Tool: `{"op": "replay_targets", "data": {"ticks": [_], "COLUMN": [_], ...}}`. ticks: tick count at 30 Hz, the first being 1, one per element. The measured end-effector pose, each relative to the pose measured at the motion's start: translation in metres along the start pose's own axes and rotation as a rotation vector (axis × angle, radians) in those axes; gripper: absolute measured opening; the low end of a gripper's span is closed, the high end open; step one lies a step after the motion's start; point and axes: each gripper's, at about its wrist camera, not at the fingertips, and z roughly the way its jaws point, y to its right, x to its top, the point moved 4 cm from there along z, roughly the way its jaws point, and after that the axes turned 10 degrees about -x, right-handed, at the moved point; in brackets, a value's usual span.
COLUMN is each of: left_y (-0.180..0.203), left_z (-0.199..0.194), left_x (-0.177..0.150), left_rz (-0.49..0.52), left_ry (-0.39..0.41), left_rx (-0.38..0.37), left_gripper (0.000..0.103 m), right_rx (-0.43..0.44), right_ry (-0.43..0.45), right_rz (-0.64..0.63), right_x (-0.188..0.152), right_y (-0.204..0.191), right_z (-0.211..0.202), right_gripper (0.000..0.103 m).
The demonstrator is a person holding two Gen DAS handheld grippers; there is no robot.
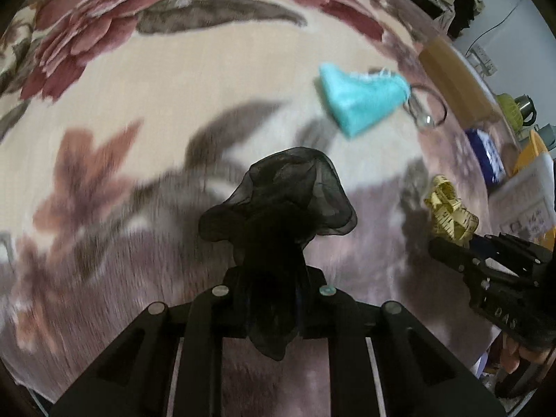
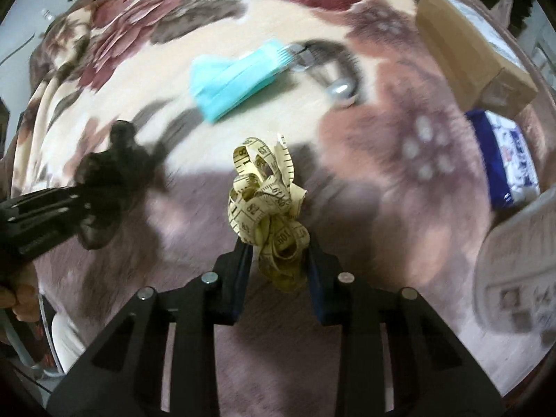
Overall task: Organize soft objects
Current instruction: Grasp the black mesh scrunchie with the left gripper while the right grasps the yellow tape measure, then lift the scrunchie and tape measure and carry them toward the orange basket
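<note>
Above the floral blanket (image 1: 208,80), sheer black scarf (image 1: 278,201), crumpled yellow tape (image 2: 267,208).

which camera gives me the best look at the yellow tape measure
The right wrist view. There the bundled tape measure sits centered and sharp between the right hand-held gripper fingers, numbers readable. The left wrist view shows it only small at the right edge, above that gripper.

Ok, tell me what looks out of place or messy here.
The yellow measuring tape is a tangled wad in the right gripper, not rolled. A metal key ring lies on the floral blanket beside the folded turquoise face mask, and it isn't soft.
</note>
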Motion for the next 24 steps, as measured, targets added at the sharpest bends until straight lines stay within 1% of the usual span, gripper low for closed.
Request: {"op": "replay_targets", "data": {"ticks": [4, 5, 7, 8, 9, 10, 11, 12, 16, 19, 20, 21, 22, 24], "left_y": [-0.001, -0.001, -0.003, -0.004, -0.005, -0.006, -0.007, -0.008, -0.012, -0.014, -0.014, -0.014, -0.014, -0.013], "left_z": [0.000, 0.000, 0.001, 0.002, 0.002, 0.003, 0.004, 0.004, 0.011, 0.015, 0.016, 0.015, 0.015, 0.014], "left_x": [-0.020, -0.023, -0.027, -0.028, -0.028, -0.028, -0.028, -0.028, -0.025, -0.026, -0.027, -0.030, -0.030, -0.032], "left_rz": [-0.002, -0.001, -0.006, -0.010, -0.015, -0.021, -0.026, -0.028, -0.043, -0.044, -0.041, -0.028, -0.021, -0.020], "left_ry": [-0.013, -0.016, -0.019, -0.018, -0.018, -0.019, -0.017, -0.016, -0.023, -0.037, -0.039, -0.040, -0.042, -0.037], "left_rx": [0.008, 0.010, 0.015, 0.008, 0.003, -0.001, -0.004, -0.007, -0.019, -0.024, -0.023, -0.019, -0.012, -0.009], "left_gripper": [0.017, 0.018, 0.023, 0.023, 0.028, 0.033, 0.035, 0.037, 0.039, 0.038, 0.035, 0.027, 0.025, 0.021], "right_rx": [0.026, 0.024, 0.009, -0.001, -0.015, -0.026, -0.033, -0.035, -0.062, -0.062, -0.056, -0.059, -0.067, -0.058], "right_ry": [-0.036, -0.048, -0.056, -0.052, -0.042, -0.032, -0.018, -0.011, -0.011, -0.021, -0.020, -0.020, -0.019, -0.007], "right_rz": [-0.049, -0.056, -0.056, -0.054, -0.052, -0.049, -0.045, -0.044, -0.064, -0.092, -0.103, -0.116, -0.124, -0.123], "right_x": [-0.008, -0.009, -0.007, -0.006, -0.004, -0.003, 0.000, 0.001, 0.006, 0.008, 0.006, 0.004, 0.002, 0.000], "right_y": [-0.024, -0.028, -0.030, -0.031, -0.032, -0.033, -0.034, -0.034, -0.041, -0.053, -0.055, -0.057, -0.057, -0.057], "right_z": [0.006, 0.009, 0.014, 0.014, 0.015, 0.015, 0.015, 0.015, 0.024, 0.033, 0.033, 0.033, 0.033, 0.029], "right_gripper": [0.033, 0.033, 0.037, 0.043, 0.053, 0.059, 0.066, 0.069, 0.069, 0.068, 0.058, 0.041, 0.040, 0.036]}}
